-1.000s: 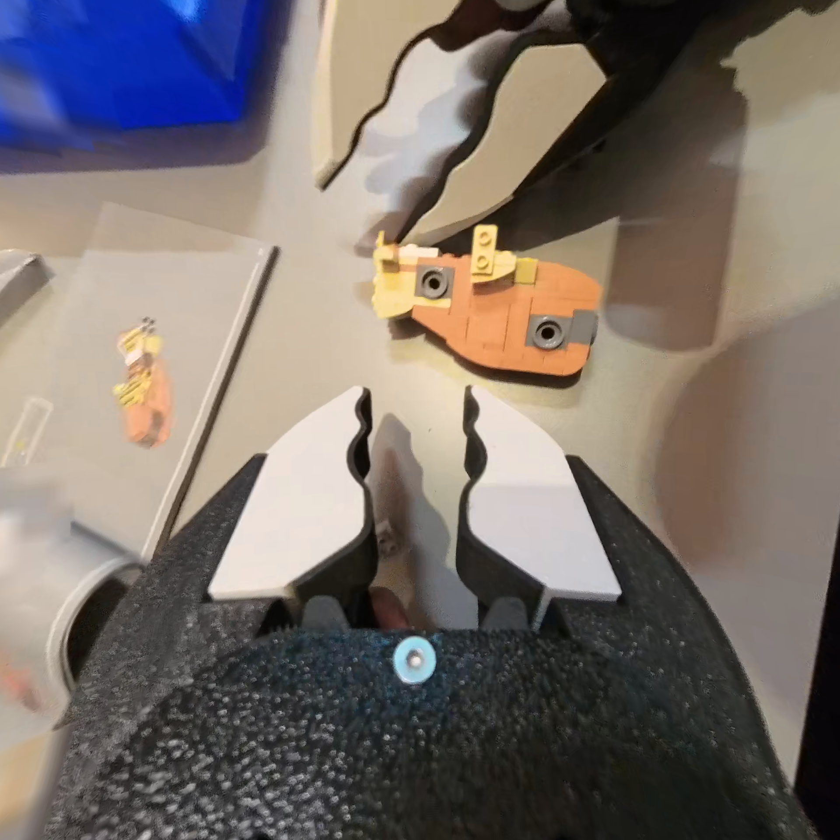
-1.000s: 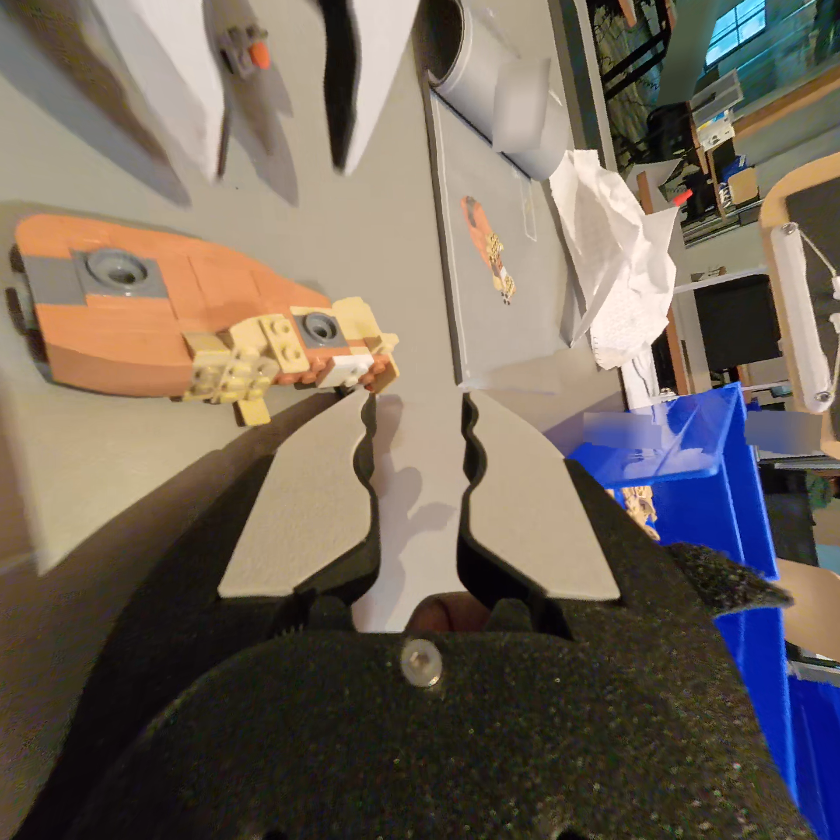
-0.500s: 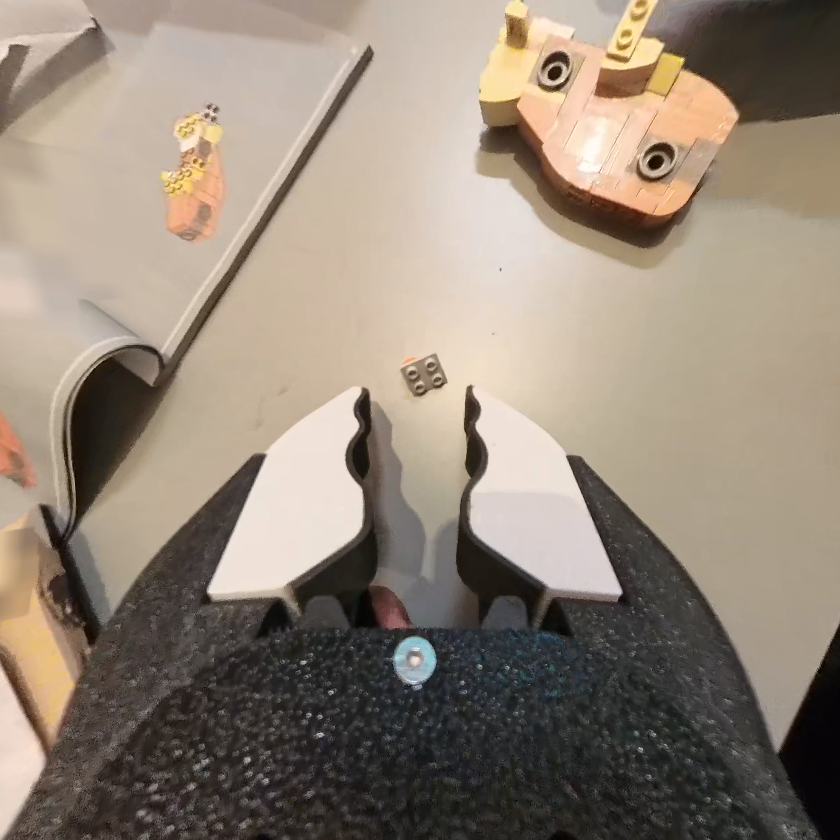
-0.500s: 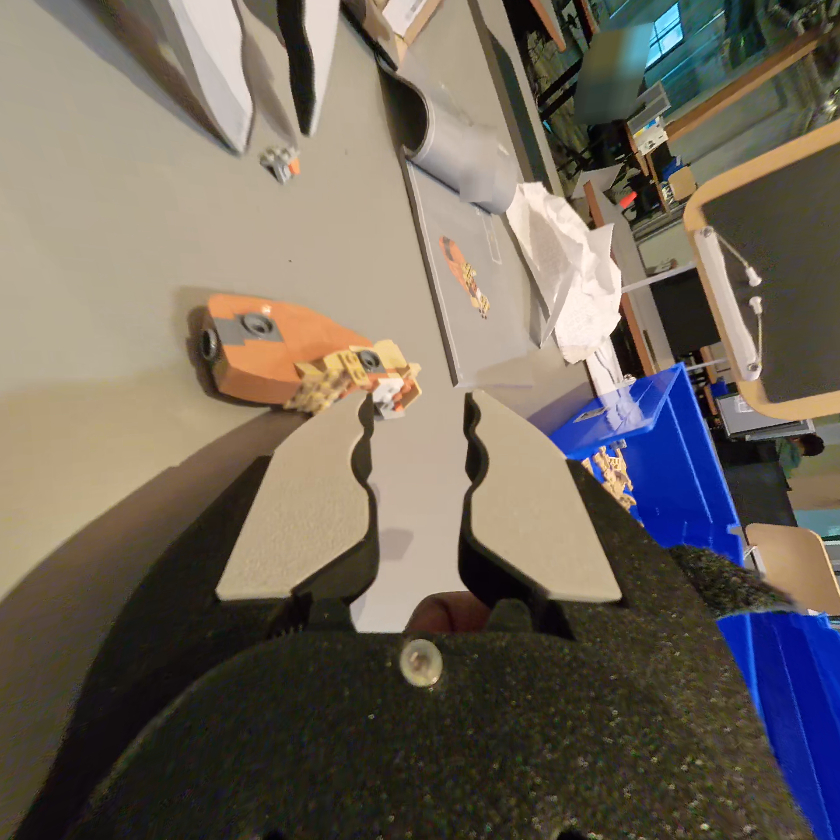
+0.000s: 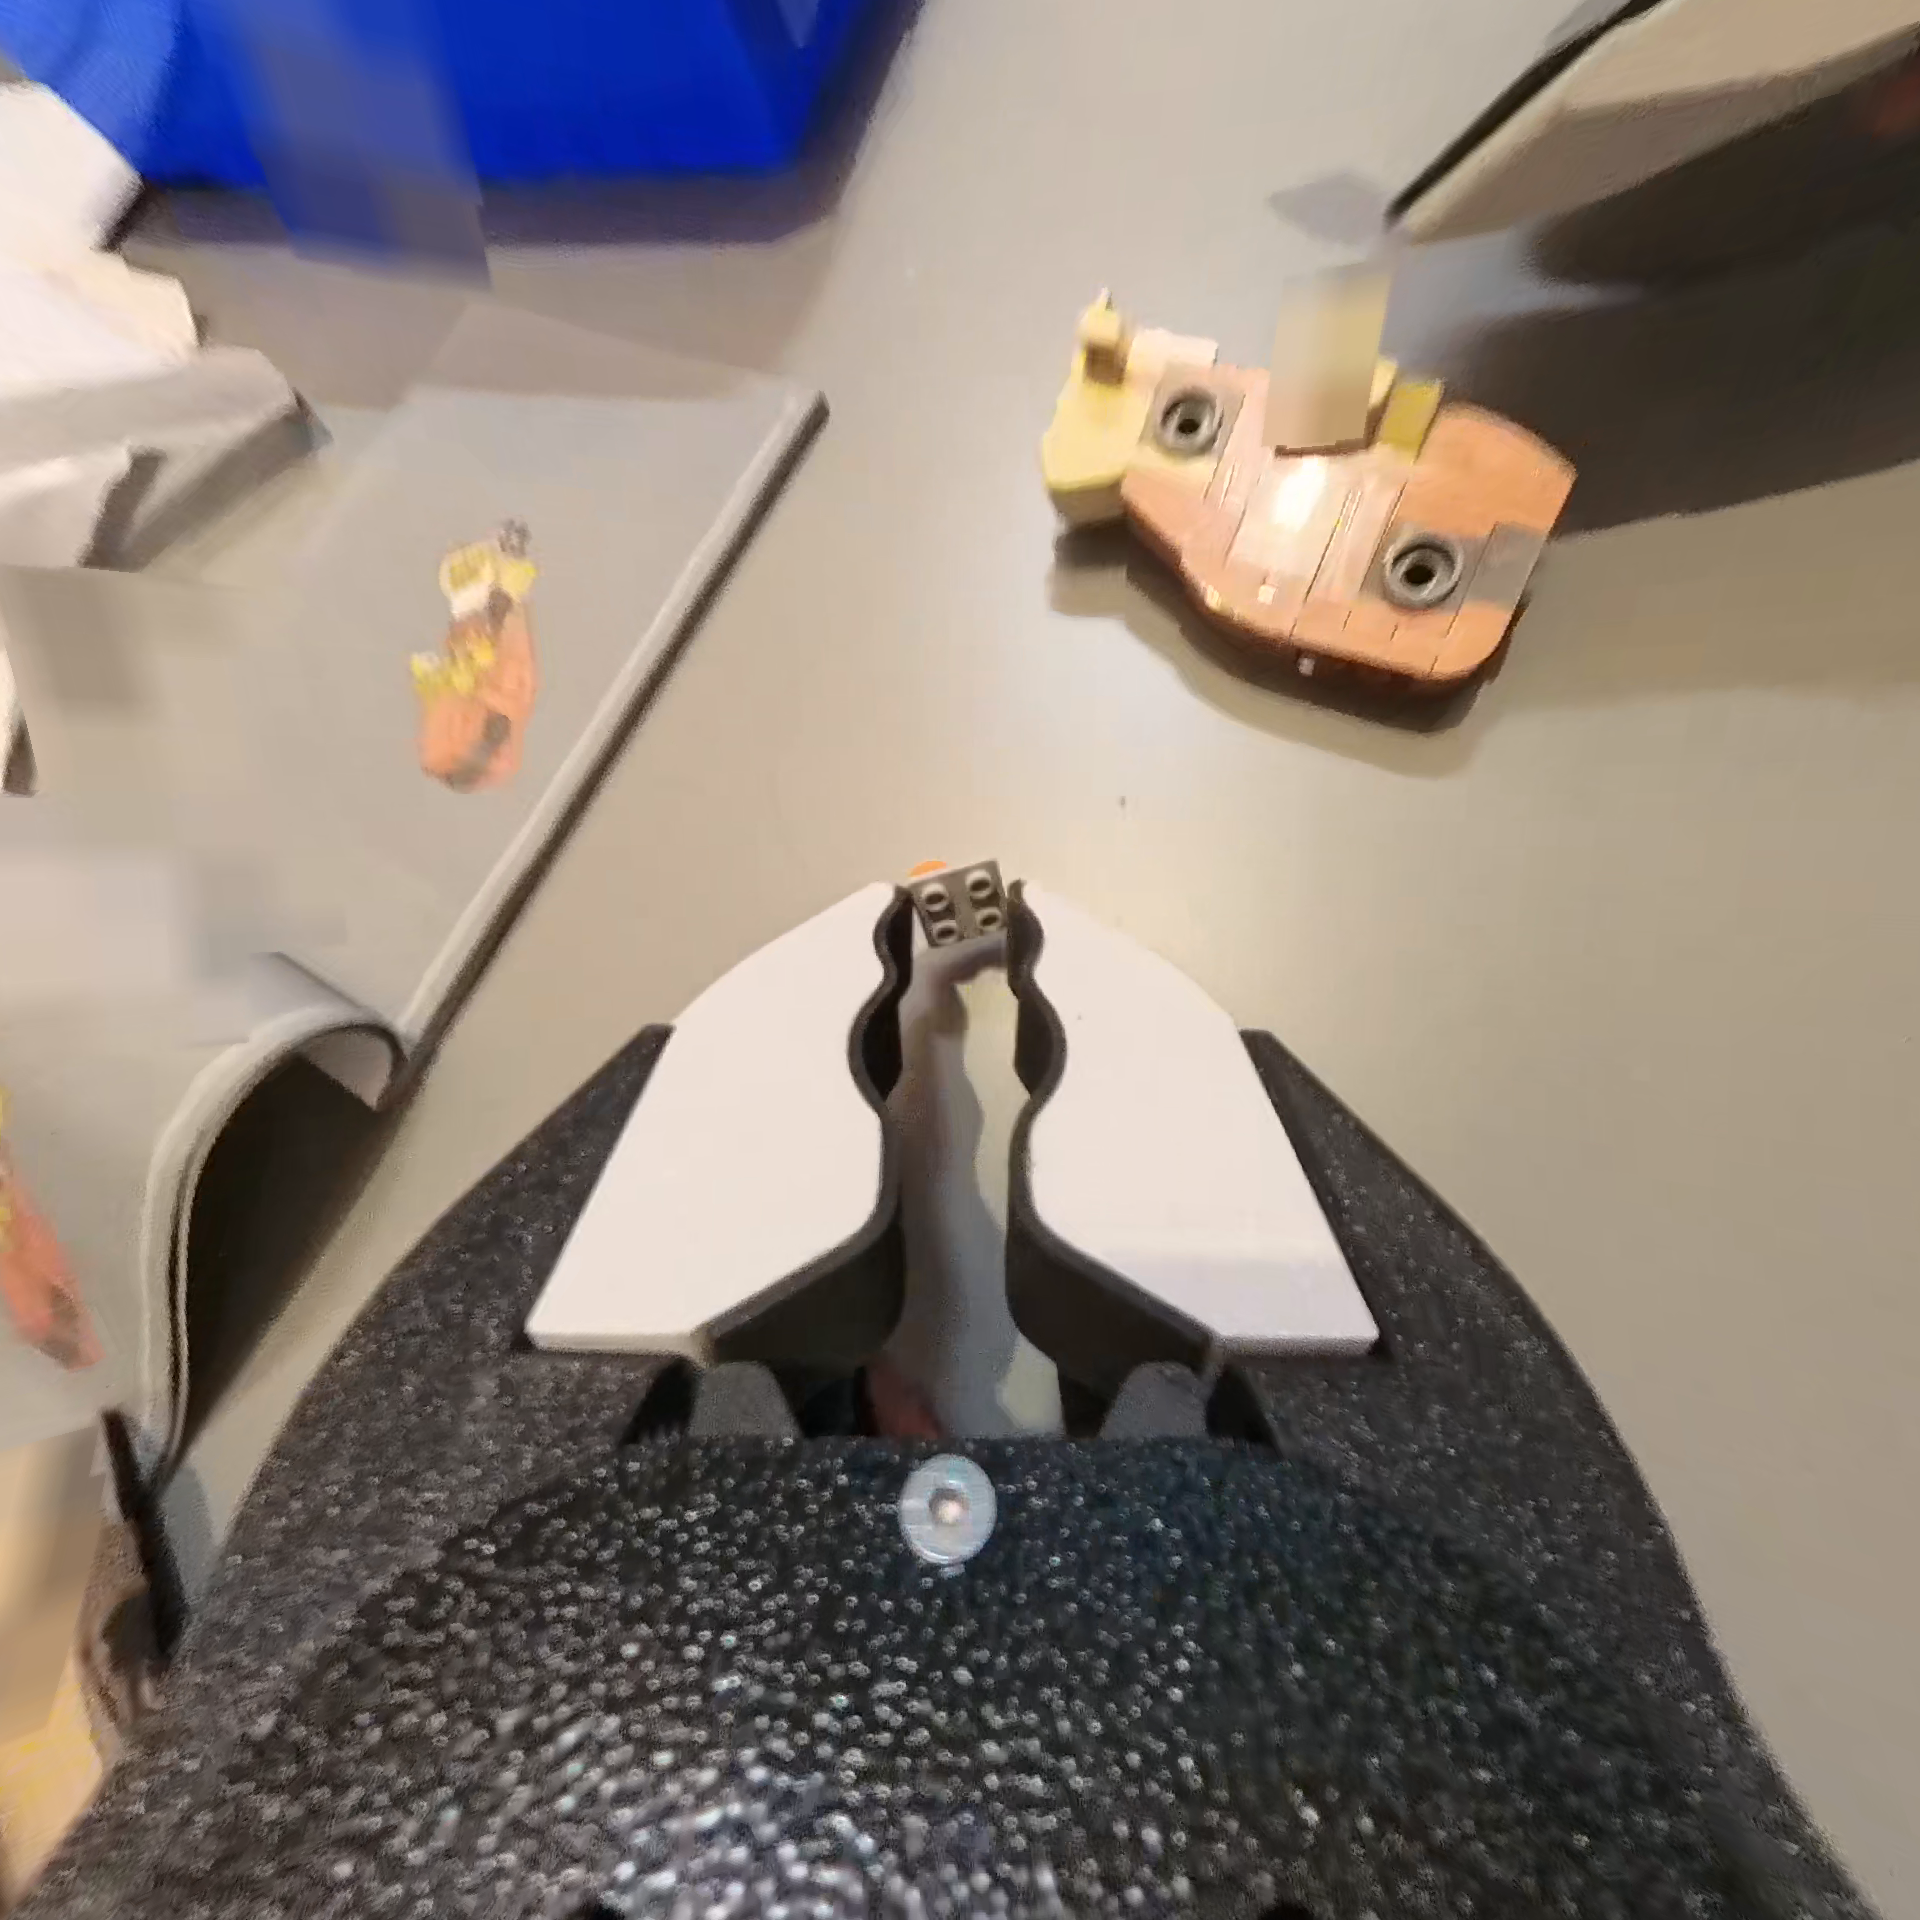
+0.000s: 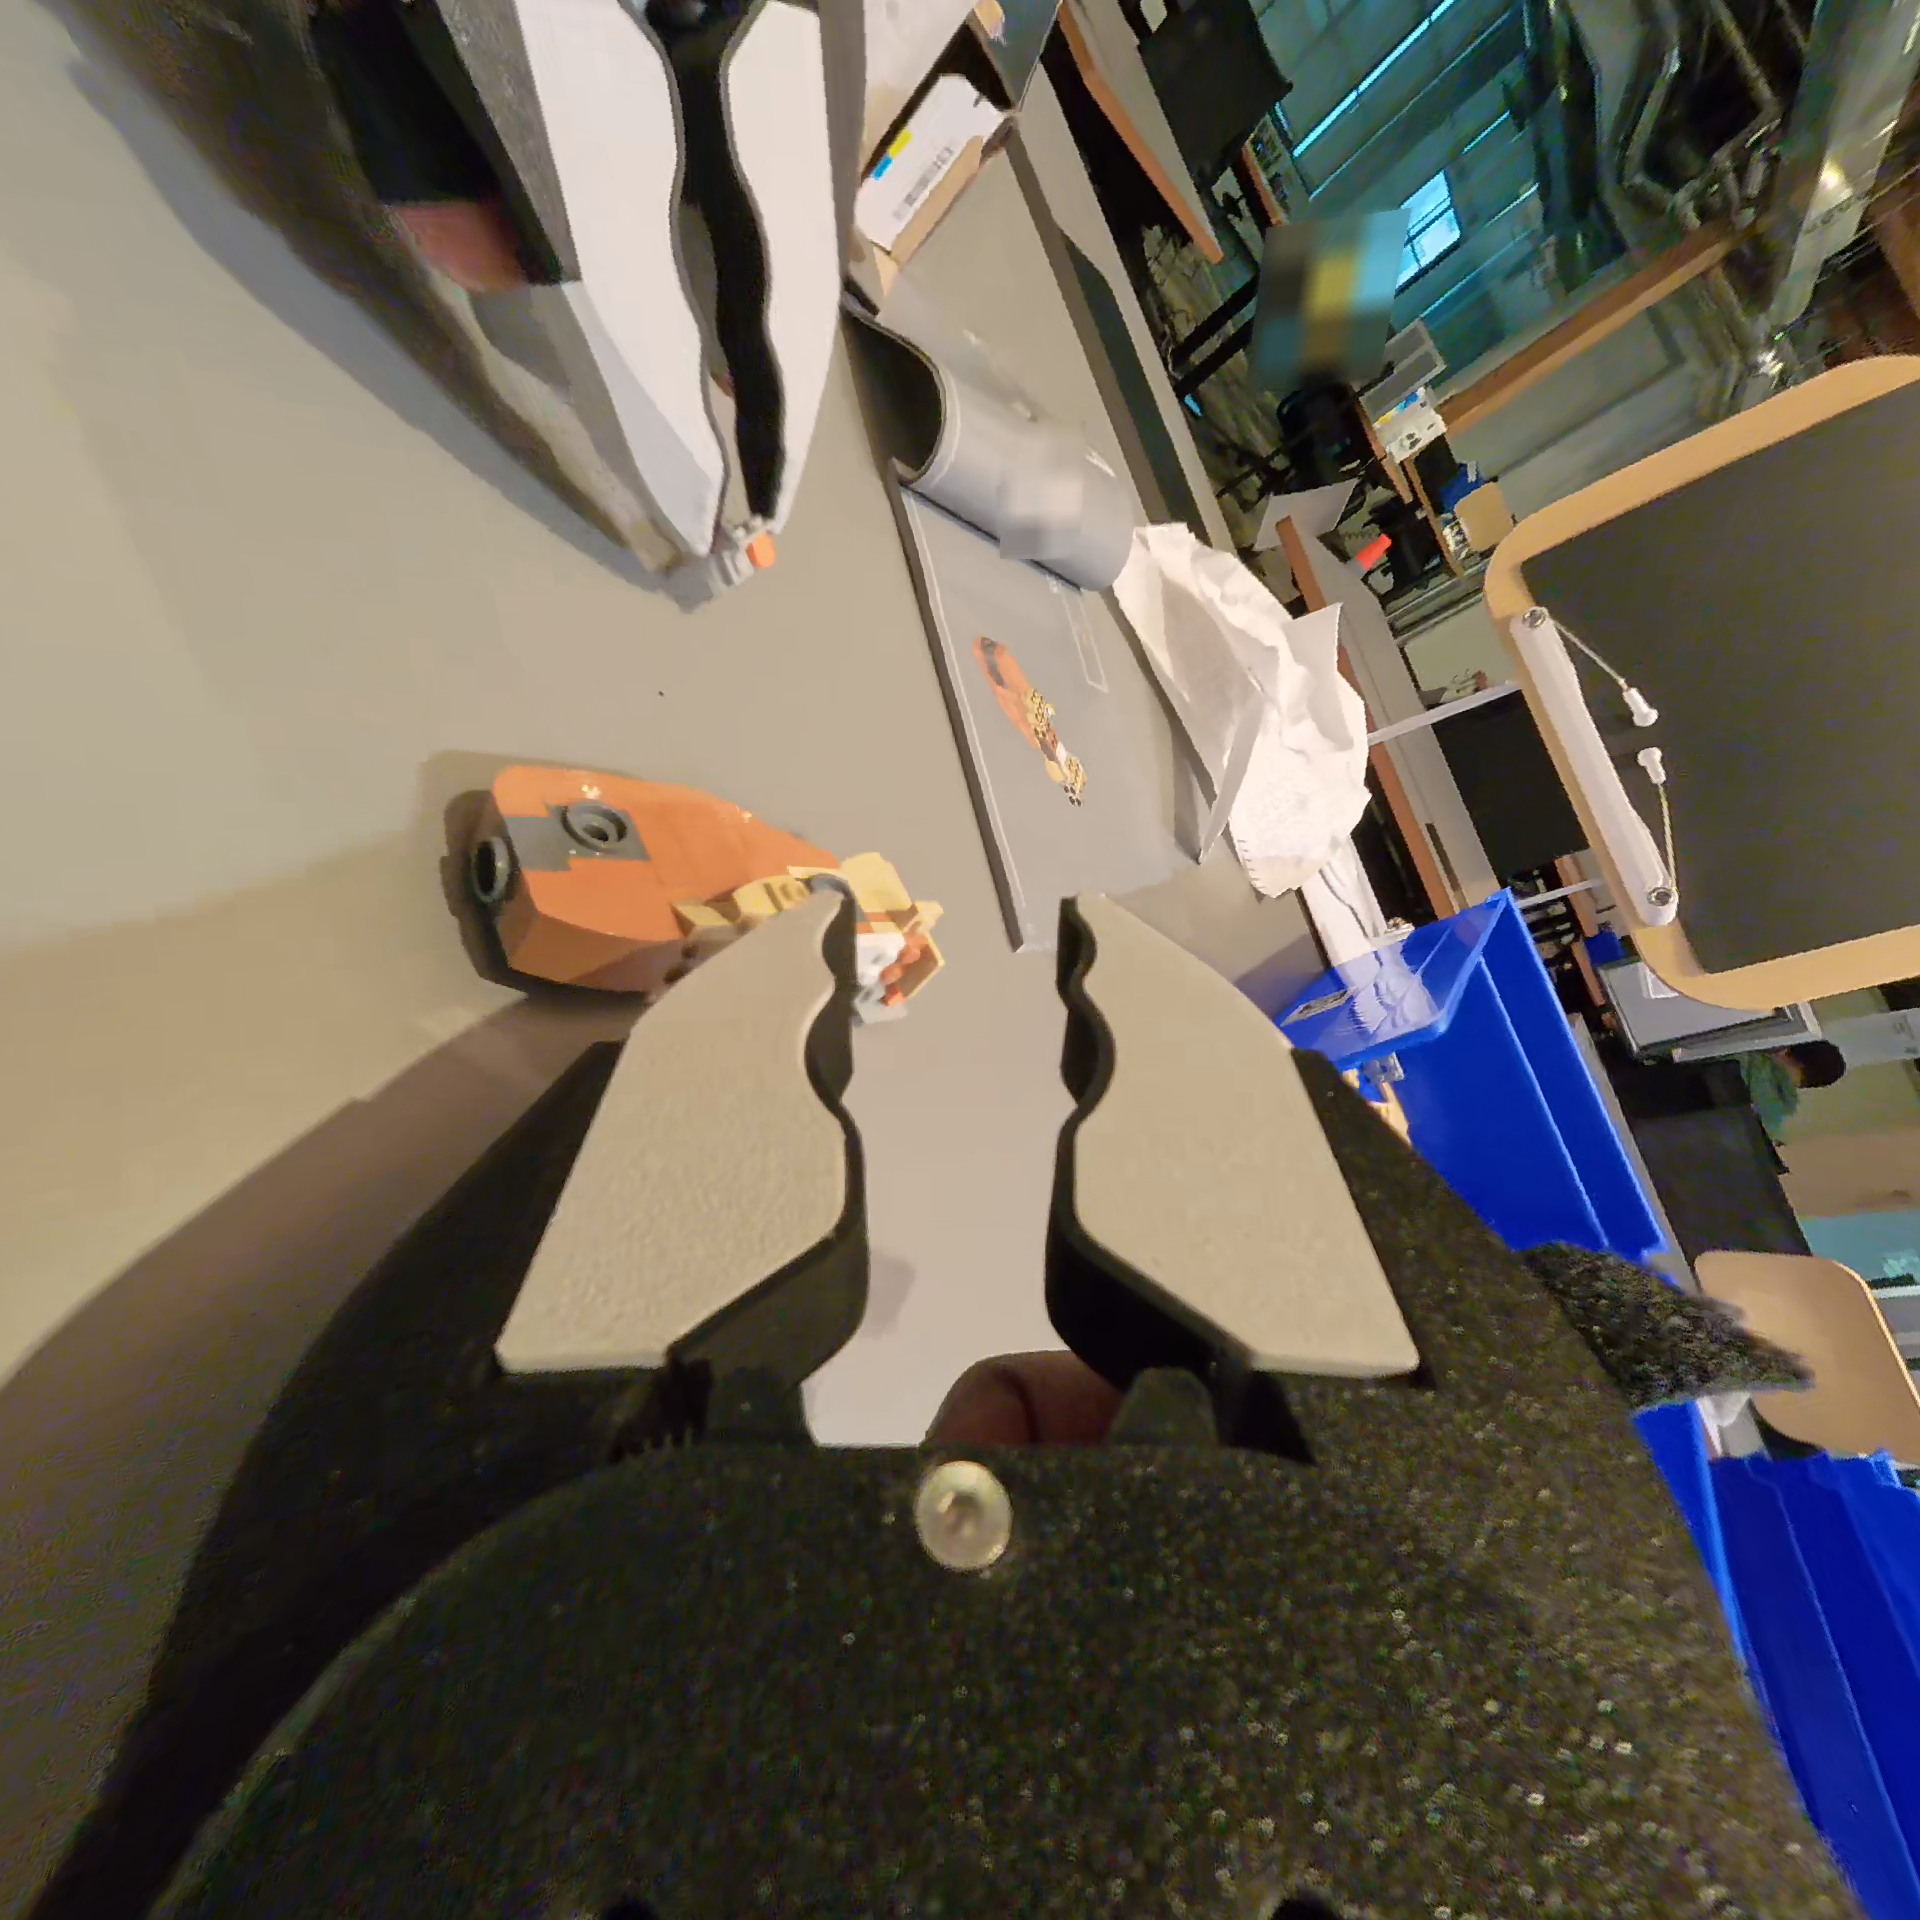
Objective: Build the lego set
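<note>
- Brown lego boat hull (image 5: 1340, 520) lies flat on the grey table (image 5: 1558, 935); its long axis runs from the tan end toward the rounded brown end.
- Left hand-held gripper (image 5: 958, 914), clamped on a small grey 2x2 plate (image 5: 961, 902), sits well apart from the hull.
- Right hand-held gripper (image 6: 951, 920), fingers spread, has its left fingertip at the hull's tan end.

Booklet (image 5: 343, 665) lies left of lego ship (image 5: 1320, 509).
</note>
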`<state>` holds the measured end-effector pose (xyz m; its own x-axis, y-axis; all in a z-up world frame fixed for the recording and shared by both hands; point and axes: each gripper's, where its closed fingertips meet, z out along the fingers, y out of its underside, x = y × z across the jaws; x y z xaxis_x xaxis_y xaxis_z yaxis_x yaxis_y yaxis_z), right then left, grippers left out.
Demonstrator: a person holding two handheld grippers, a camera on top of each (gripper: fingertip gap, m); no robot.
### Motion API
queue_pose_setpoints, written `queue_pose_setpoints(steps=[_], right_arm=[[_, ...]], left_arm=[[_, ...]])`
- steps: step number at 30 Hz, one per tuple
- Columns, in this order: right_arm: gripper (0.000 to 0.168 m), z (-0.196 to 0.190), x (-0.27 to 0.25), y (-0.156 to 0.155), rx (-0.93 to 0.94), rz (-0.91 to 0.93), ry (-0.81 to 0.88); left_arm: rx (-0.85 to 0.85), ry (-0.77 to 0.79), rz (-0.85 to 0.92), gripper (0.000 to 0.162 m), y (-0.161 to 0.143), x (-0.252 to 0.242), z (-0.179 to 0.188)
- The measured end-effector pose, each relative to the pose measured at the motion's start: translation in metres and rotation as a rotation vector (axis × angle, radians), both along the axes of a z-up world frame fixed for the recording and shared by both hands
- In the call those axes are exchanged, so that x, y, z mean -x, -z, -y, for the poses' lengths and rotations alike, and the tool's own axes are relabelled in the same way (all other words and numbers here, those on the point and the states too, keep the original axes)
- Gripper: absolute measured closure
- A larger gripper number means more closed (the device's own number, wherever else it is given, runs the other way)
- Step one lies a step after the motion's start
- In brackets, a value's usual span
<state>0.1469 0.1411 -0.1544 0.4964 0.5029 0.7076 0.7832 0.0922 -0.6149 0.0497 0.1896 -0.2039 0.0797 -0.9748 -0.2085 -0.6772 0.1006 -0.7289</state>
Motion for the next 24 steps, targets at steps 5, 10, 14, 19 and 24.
queue_pose_setpoints(steps=[5, 10, 14, 19, 24], right_arm=[[0.132, -0.015, 0.0, -0.018, -0.097, -0.005, -0.075], [0.134, -0.034, 0.001, -0.04, -0.204, 0.031, -0.213], [0.133, -0.046, -0.005, -0.032, -0.167, 0.061, -0.281], [0.133, -0.045, -0.014, -0.018, -0.144, -0.038, -0.315], [0.133, -0.038, -0.023, -0.02, -0.206, -0.072, -0.343]], left_arm=[[0.01, 0.187, 0.208, 0.146, -0.038, -0.028, 0.009], [0.126, 0.352, 0.168, 0.146, -0.056, -0.053, 0.011], [0.174, 0.39, 0.01, 0.146, -0.055, -0.07, 0.005], [0.187, 0.472, -0.176, 0.146, -0.047, -0.085, 0.014], [0.198, 0.541, -0.285, 0.146, -0.038, -0.099, 0.02]])
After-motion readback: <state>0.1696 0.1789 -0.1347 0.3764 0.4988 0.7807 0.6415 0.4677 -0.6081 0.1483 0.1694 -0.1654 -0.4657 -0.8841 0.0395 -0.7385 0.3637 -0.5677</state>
